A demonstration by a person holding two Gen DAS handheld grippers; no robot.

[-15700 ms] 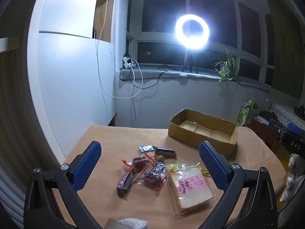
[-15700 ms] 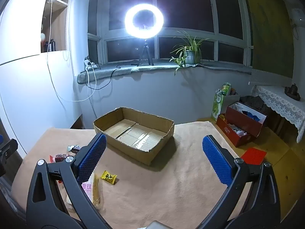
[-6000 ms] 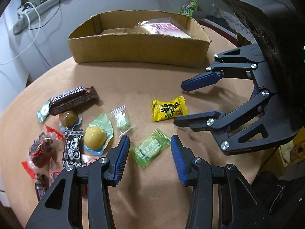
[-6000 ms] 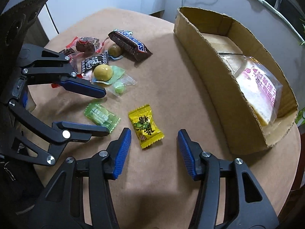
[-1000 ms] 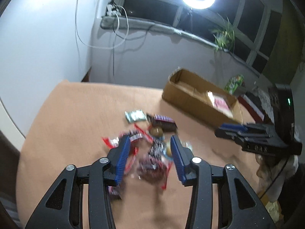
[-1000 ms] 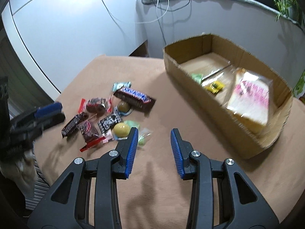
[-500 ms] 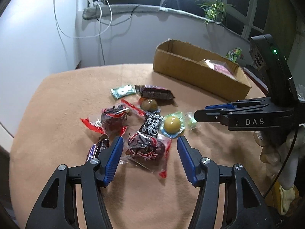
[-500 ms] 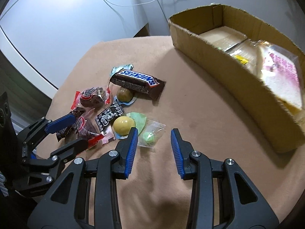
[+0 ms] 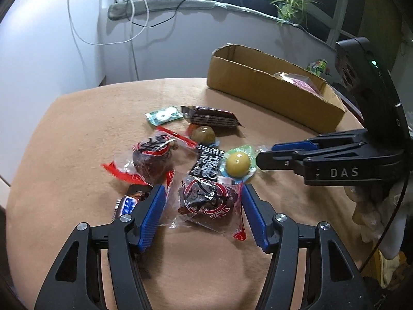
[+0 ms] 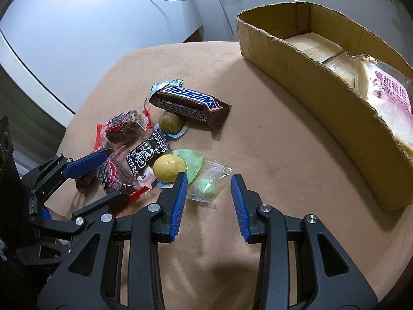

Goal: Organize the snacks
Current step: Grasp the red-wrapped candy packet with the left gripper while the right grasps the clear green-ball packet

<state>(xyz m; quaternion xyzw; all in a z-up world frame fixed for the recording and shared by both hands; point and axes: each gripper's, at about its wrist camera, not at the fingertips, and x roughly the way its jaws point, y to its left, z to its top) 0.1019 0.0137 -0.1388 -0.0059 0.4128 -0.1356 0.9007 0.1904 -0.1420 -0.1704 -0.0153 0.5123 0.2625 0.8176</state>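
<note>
Left gripper (image 9: 201, 206): its 2 ribbed blue fingers are standing wide apart around a crinkly clear packet of dark red fruit (image 9: 206, 201), not squeezing it.
Right gripper (image 10: 207, 201): its jaws are sitting apart, with a small clear bag holding a green candy (image 10: 207, 187) between the tips.
Snack pile: a round yellow ball candy (image 10: 169, 168) is lying at 10 o'clock from the green candy, and a shiny brown Snickers bar (image 10: 189, 103) at 12 o'clock.
Cardboard box (image 10: 322, 98): long and brown, sitting at 2 o'clock and holding a soft bagged bread (image 10: 387, 95).
Table (image 10: 271, 142): round, wearing a fuzzy tan cloth.
</note>
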